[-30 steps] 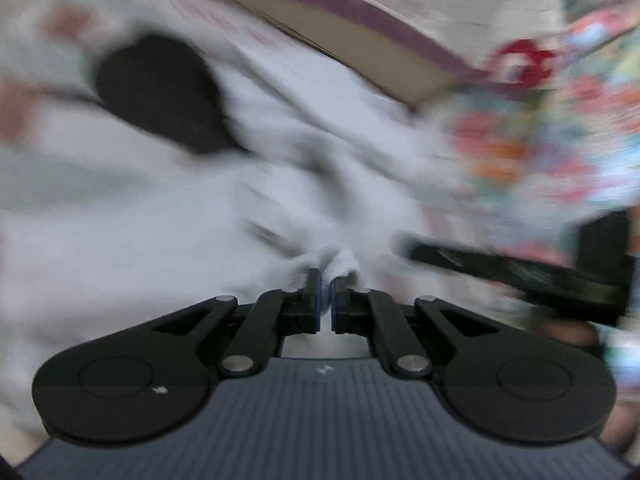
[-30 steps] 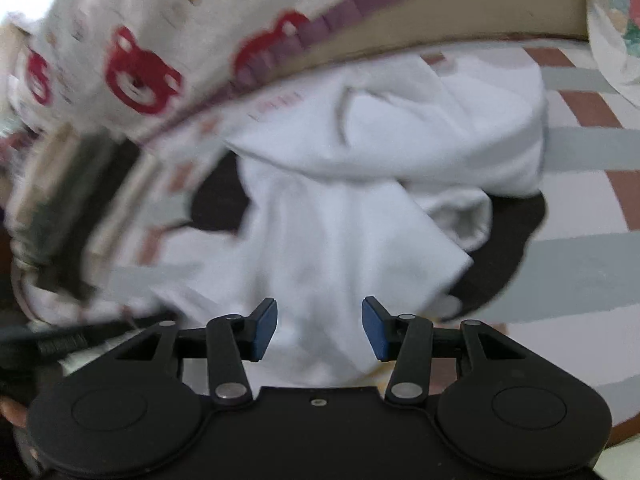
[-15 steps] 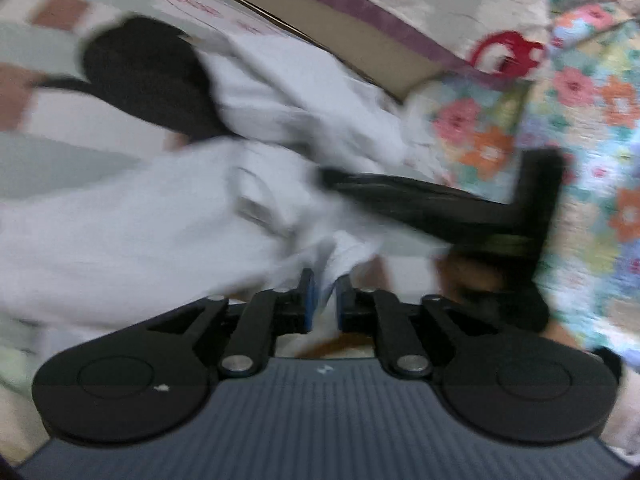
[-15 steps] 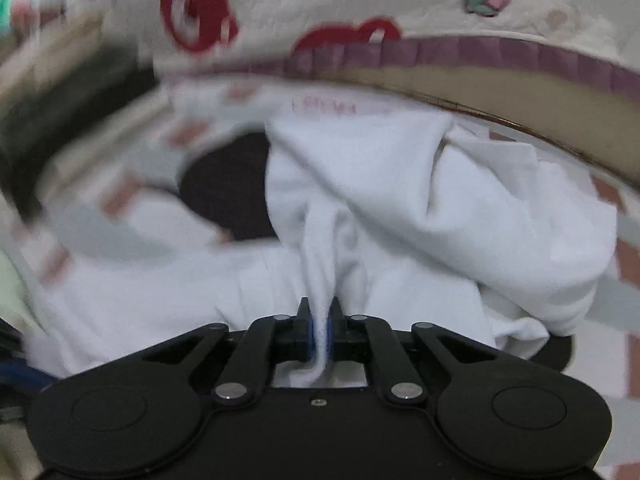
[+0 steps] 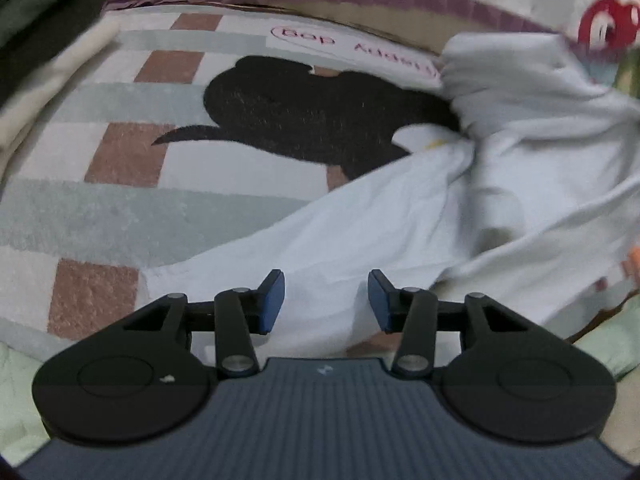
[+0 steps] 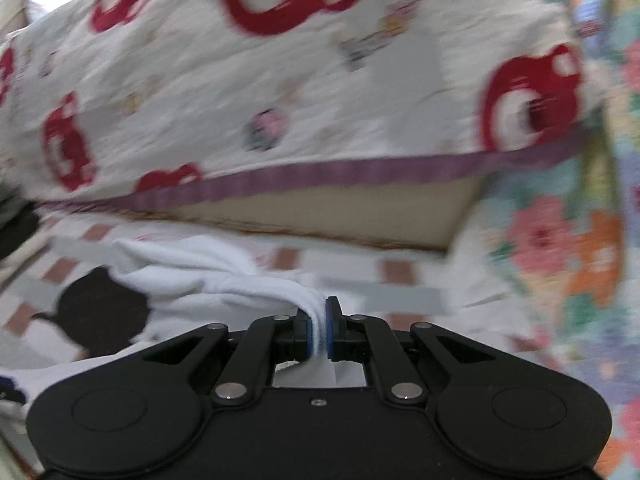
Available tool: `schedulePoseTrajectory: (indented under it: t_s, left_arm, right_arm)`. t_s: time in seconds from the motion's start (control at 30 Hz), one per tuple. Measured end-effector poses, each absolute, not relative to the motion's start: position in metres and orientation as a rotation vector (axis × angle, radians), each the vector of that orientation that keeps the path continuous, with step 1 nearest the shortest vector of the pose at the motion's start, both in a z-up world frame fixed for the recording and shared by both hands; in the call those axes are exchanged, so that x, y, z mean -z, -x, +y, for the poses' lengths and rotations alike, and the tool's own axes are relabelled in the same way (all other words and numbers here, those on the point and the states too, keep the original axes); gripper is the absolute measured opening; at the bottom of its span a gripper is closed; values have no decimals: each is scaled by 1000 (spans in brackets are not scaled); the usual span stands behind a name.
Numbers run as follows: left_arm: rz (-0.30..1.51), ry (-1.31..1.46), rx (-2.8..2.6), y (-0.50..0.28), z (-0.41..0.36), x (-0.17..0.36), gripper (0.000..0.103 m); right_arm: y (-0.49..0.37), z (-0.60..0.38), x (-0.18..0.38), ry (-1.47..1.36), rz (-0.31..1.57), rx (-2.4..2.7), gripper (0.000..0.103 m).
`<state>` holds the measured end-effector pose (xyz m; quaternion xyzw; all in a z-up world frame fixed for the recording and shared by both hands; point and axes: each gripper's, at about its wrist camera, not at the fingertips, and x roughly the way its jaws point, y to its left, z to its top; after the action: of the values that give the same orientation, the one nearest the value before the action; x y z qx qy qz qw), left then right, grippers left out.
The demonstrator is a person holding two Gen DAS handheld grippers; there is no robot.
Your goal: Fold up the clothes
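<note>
White garment (image 6: pixel 224 280): your right gripper (image 6: pixel 318 330) has its blue fingers (image 6: pixel 306 336) clamped on a gathered fold of it, cloth pinched between the pads and trailing away to the left across the rug. Right tool sits low and near level, pointing at the bed edge.

Your left gripper (image 5: pixel 326 294) has its fingers (image 5: pixel 272 300) wide apart, nothing between them. It hovers low over the garment's (image 5: pixel 400 216) flat near edge, pitched slightly down; cloth lies directly under the gap, contact not confirmable.

Counts: one white garment, two grippers, one rug, one bed visible.

Garment layout from the left view: flat panel runs from just ahead of the fingers up and right, then bunches into a twisted mass at the right side, blurred there. Small white tab with a yellow mark shows at the bunch's left edge.

Underneath: checked rug (image 5: pixel 100 152) in pale grey-green, white and brown squares, with a black silhouette print (image 5: pixel 300 112) partly covered by the garment. Pink lettering on the rug's far edge.

Beyond: bed edge with a purple trim band (image 6: pixel 360 176) and a cream bedsheet with red bear prints (image 6: pixel 280 80) hanging above it. Floral fabric (image 6: pixel 560 240) to the right of the bed corner. Dark and cream folded cloth (image 5: pixel 36 40) stacked at far left in the left view. Pale green fabric (image 5: pixel 16 392) at the near corners.
</note>
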<state>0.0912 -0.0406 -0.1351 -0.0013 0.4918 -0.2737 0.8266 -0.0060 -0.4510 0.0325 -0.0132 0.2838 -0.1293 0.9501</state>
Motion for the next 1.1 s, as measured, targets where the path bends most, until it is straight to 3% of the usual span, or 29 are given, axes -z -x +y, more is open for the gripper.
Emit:
schedulePoseTrajectory:
  t_s: [0.23,0.43,0.63,0.7,0.77,0.87,1.1]
  left_arm:
    - [964,-166,641,-75,-65,139,50]
    - [966,-121,735,-70,-75,138,55]
    - [962,-179,731,-65,-82,142,59]
    - [964,-193,729,-63,-84,144,60]
    - [951,-228,719,-61,-88,147,61]
    - [909,-285,701,-54,-94,146,63]
    - [849,-275,613,-61,-91,142,67]
  right_arm:
    - [53,-524,-63,-7,536,519,7]
    - [71,-575,-61,186,555,755,7]
    - [49,-648,-27,274,743,915,8]
    - [49,-659,-12,237,795,928,11]
    - [51,-655,-2,173,799,919,22]
    - [53,-630,5,136,771,823,30]
    - [40,-554,12,-45,793,387,39]
